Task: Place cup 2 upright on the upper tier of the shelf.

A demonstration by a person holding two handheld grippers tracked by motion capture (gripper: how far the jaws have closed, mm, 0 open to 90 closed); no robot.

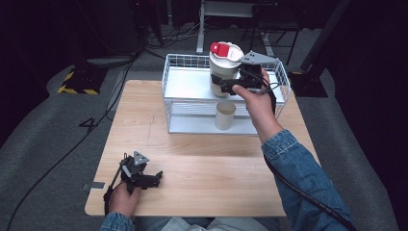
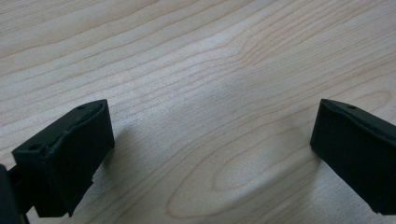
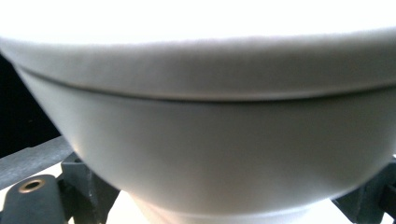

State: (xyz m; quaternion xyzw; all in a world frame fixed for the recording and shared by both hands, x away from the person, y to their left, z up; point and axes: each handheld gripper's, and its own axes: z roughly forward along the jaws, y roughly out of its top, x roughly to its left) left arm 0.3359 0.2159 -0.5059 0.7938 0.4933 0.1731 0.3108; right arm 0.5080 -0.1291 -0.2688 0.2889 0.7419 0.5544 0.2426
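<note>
White cup (image 1: 224, 67) with a white lid carrying a red tab, held upright over the upper shelf of the white wire rack (image 1: 179, 98) at the far side of the surface (image 1: 202, 168); whether its base touches the shelf cannot be told. Right gripper (image 1: 226, 86): fingers closed on the lower body of the white cup, a grey three-cornered plate on top, the person's right hand (image 1: 257, 103) behind it, a blue denim sleeve (image 1: 300, 180) running to the near right edge. In the right gripper view the cup's pale wall (image 3: 205, 149) sits close to the lens between the black fingers (image 3: 77, 179). Second cup (image 1: 224, 114), plain and without a lid, upright on the rack's lower shelf, just below the held cup. Left gripper (image 1: 154, 179): resting low on the near left part of the surface, held by the left hand (image 1: 124, 198); fingers (image 2: 70, 154) spread wide apart with nothing between them, bare wood grain under them. Surface: light wood, rectangular, pale grain with oval figure. Room: grey carpeted floor (image 1: 43, 139), dim and dark toward the far side; a black-and-yellow striped base (image 1: 77, 82) at far left; cables (image 1: 96, 120) trailing over the floor; white furniture legs (image 1: 201, 29) far behind the rack.
</note>
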